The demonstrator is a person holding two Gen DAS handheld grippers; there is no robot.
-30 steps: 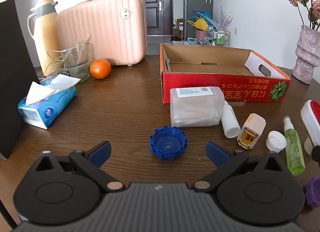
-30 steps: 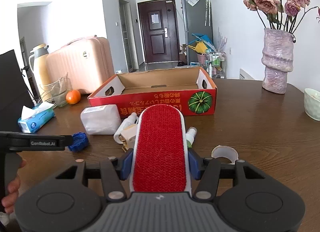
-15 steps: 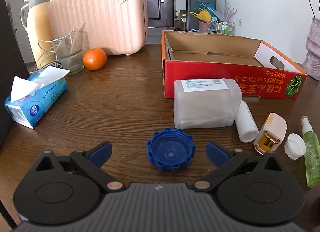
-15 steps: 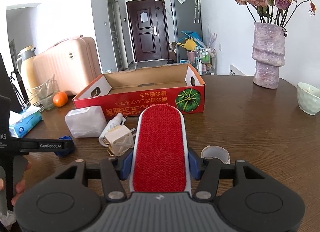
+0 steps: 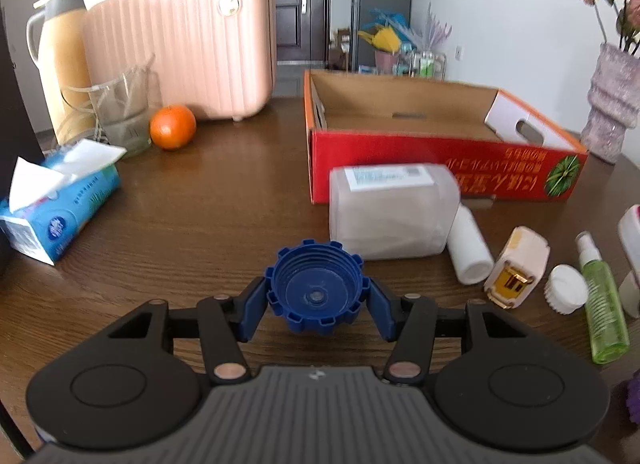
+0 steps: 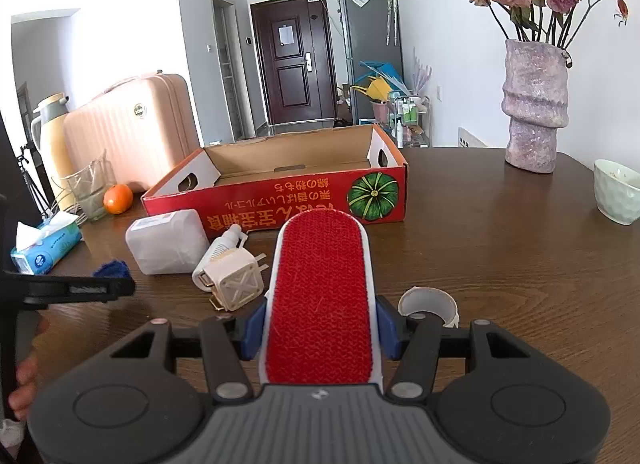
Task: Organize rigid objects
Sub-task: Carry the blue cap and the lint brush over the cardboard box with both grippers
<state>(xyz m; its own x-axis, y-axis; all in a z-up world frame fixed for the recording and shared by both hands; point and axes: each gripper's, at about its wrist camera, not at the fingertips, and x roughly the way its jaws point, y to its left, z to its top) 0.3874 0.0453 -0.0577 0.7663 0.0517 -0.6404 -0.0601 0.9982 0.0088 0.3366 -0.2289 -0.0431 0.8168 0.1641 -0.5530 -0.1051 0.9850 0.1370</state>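
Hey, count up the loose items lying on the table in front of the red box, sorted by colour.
Blue: 1, the lid
White or cream: 4, the container, bottle, plug, small cap
Green: 1, the spray bottle
Total: 6

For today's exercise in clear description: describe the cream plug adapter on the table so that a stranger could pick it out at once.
Find the long red cardboard box on the brown wooden table. In front of it lies a frosted plastic container, then a small white bottle; the cream plug adapter lies just right of that bottle. Alone among its neighbours, it is blocky and has gold metal prongs.
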